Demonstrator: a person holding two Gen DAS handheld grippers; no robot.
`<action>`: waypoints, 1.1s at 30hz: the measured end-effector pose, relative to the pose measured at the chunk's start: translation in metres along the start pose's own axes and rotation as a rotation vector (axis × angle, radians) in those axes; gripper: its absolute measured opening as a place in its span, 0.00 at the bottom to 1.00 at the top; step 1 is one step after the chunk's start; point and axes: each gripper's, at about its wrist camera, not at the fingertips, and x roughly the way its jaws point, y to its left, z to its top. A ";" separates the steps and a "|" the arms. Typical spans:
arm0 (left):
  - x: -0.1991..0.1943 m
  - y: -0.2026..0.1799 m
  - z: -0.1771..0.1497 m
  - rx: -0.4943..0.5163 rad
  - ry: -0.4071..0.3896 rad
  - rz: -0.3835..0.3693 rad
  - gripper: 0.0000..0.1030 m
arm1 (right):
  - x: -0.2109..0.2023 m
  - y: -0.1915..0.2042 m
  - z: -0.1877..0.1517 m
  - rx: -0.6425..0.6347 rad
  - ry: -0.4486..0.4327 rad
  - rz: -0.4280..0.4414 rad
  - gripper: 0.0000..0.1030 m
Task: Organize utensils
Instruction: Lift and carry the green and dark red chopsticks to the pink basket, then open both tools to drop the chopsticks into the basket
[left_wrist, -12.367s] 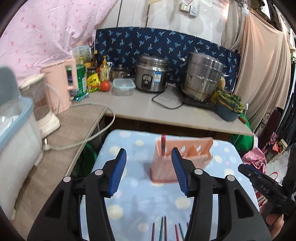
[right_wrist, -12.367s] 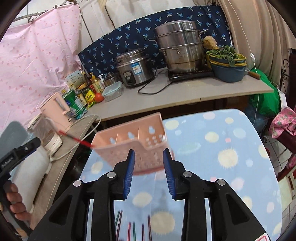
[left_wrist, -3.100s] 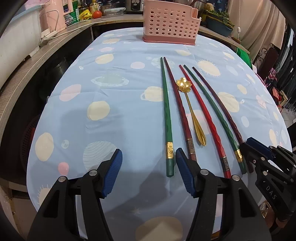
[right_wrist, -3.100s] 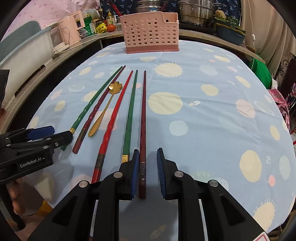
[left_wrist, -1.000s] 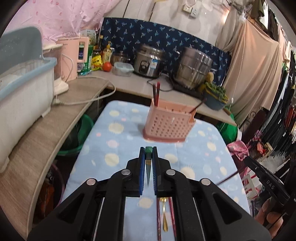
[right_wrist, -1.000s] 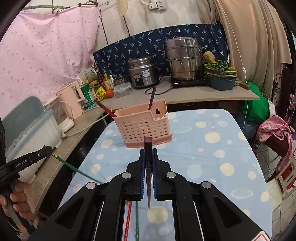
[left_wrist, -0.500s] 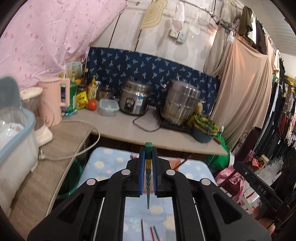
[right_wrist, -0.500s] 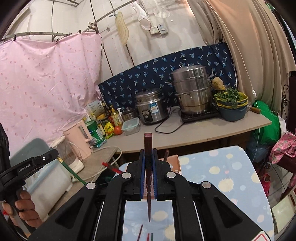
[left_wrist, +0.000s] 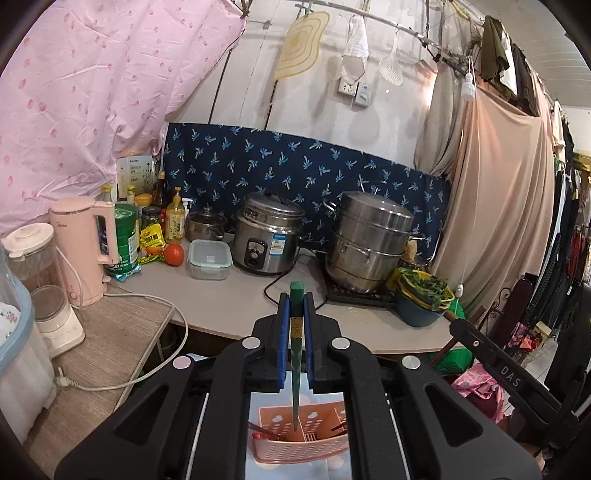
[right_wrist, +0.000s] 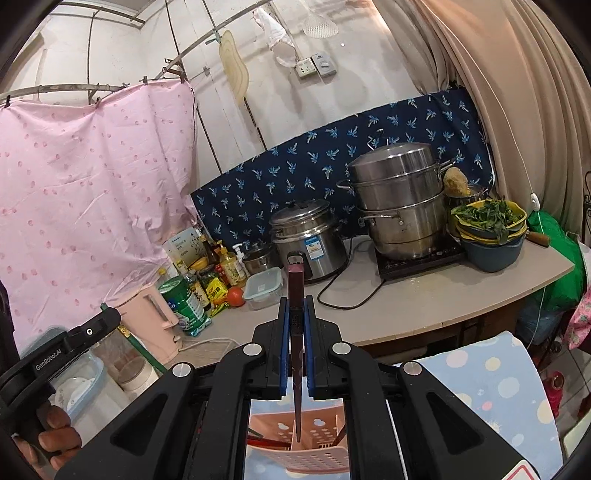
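Chopsticks now over basket

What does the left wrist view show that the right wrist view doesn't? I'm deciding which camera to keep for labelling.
Only the left wrist view shows the left gripper shut on the green chopstick from behind, plus the clothes rack at far right.

Only the right wrist view shows the right gripper shut on the dark red chopstick, the person's left hand, and the dotted blue tablecloth.

Both show the pink utensil basket below the chopstick tips, the rice cooker and the steamer pot.
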 end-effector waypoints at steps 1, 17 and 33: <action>0.008 0.002 -0.003 -0.001 0.010 0.001 0.07 | 0.007 -0.001 -0.003 0.000 0.013 -0.002 0.07; 0.084 0.011 -0.053 0.014 0.147 0.039 0.07 | 0.082 -0.013 -0.056 -0.031 0.176 -0.037 0.07; 0.068 0.008 -0.063 0.042 0.135 0.076 0.41 | 0.051 -0.007 -0.052 -0.054 0.135 -0.034 0.29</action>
